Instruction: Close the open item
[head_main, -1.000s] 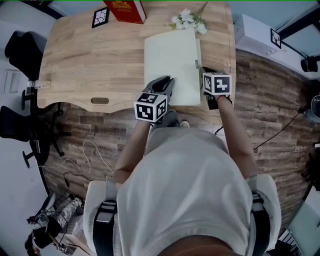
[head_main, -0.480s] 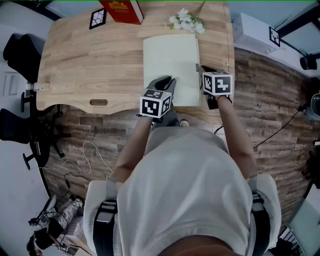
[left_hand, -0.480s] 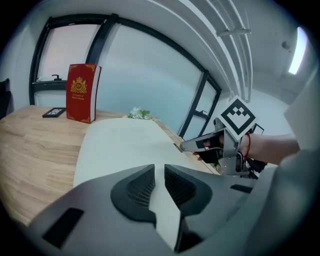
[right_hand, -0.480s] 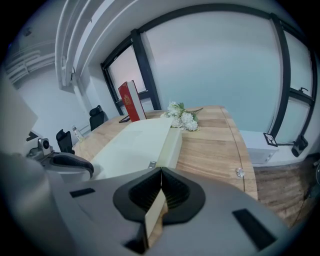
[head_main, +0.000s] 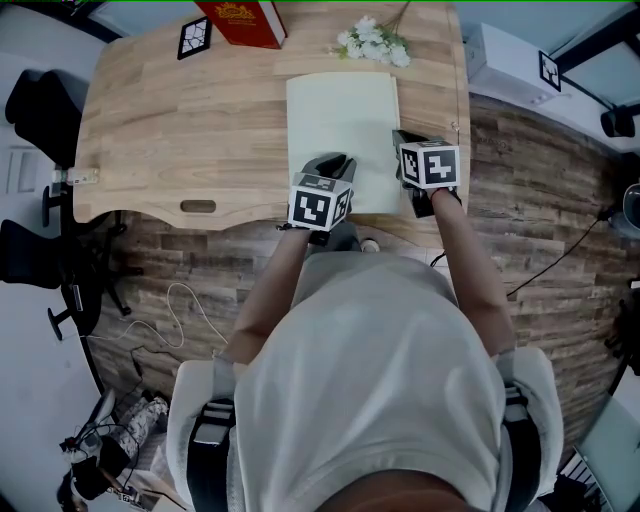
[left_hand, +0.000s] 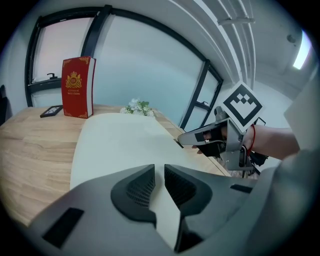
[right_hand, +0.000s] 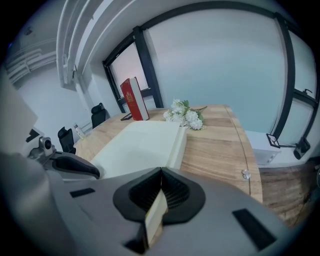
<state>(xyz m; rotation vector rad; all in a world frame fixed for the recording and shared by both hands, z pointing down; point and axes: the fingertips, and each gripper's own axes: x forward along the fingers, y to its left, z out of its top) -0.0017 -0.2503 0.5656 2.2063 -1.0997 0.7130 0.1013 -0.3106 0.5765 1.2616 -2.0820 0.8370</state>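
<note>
A pale cream, flat, book-like case (head_main: 340, 120) lies shut on the wooden table (head_main: 180, 120), also seen as the case (left_hand: 120, 145) and the case (right_hand: 140, 145). My left gripper (head_main: 332, 165) hangs over its near left corner; the left gripper (left_hand: 159, 181) has its jaws a narrow gap apart, and only the case's pale top shows through. My right gripper (head_main: 403, 140) sits at the case's right edge. In its own view the right gripper (right_hand: 160, 192) is shut on a thin pale strip of that edge.
A red book (head_main: 245, 20) stands at the table's far edge, with a black marker tile (head_main: 196, 38) to its left and white flowers (head_main: 375, 42) just beyond the case. A white box (head_main: 520, 65) and black chairs (head_main: 40, 110) flank the table.
My left gripper has shifted a little to the right along the case's near edge. The right gripper has edged slightly left; the case stays put.
</note>
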